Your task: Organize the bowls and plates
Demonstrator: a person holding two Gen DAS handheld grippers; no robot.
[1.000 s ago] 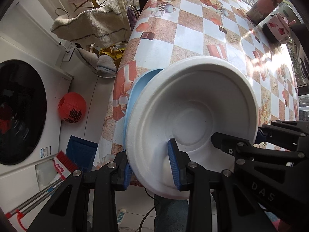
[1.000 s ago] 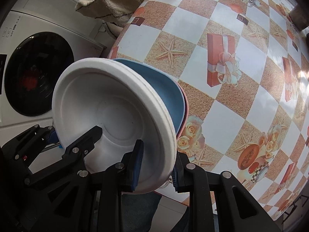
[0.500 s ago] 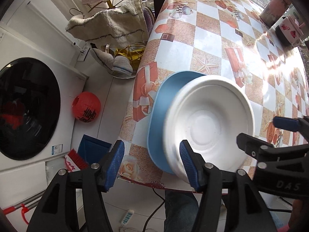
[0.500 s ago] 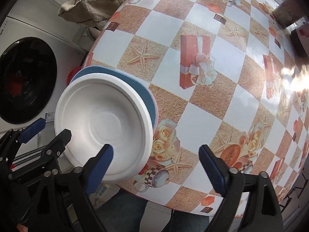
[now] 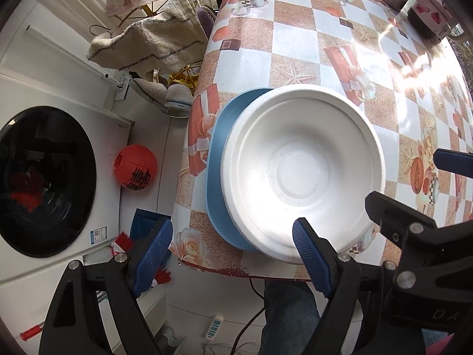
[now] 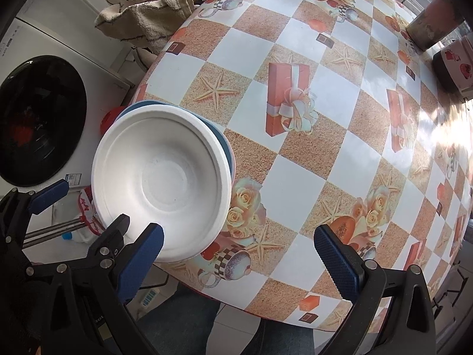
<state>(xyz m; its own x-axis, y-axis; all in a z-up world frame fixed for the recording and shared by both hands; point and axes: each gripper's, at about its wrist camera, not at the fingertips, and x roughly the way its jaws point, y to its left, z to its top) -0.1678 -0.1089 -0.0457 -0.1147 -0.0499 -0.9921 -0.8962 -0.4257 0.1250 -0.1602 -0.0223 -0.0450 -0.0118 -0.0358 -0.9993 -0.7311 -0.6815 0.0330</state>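
Observation:
A white bowl [image 5: 304, 174] [image 6: 162, 177] rests upright on a blue plate [image 5: 218, 171] [image 6: 222, 139] near the front left edge of the table [image 5: 295, 44] [image 6: 295, 195]. My left gripper [image 5: 232, 248] hovers over the bowl's near-left rim. Its jaws are opening, with the rim below them and no pad pressing on it. My right gripper [image 6: 239, 261] stands wide open above the bowl's near-right side, holding nothing. Each gripper's fingers [image 5: 396, 216] [image 6: 50, 195] also show at the edge of the other's view.
The table's near edge runs just below the bowl, with a person's jeans-clad leg [image 5: 289, 310] under it. Off the left edge are a washing machine [image 5: 44, 183], a red lantern [image 5: 135, 167] and towels [image 5: 150, 41]. A tin [image 6: 431, 26] and a strawberry box [image 6: 458, 62] stand far right.
Both grippers were shut on the tilted bowl's near rim a second ago. Both have let go and spread their jaws, and the bowl now lies flat on the blue plate.

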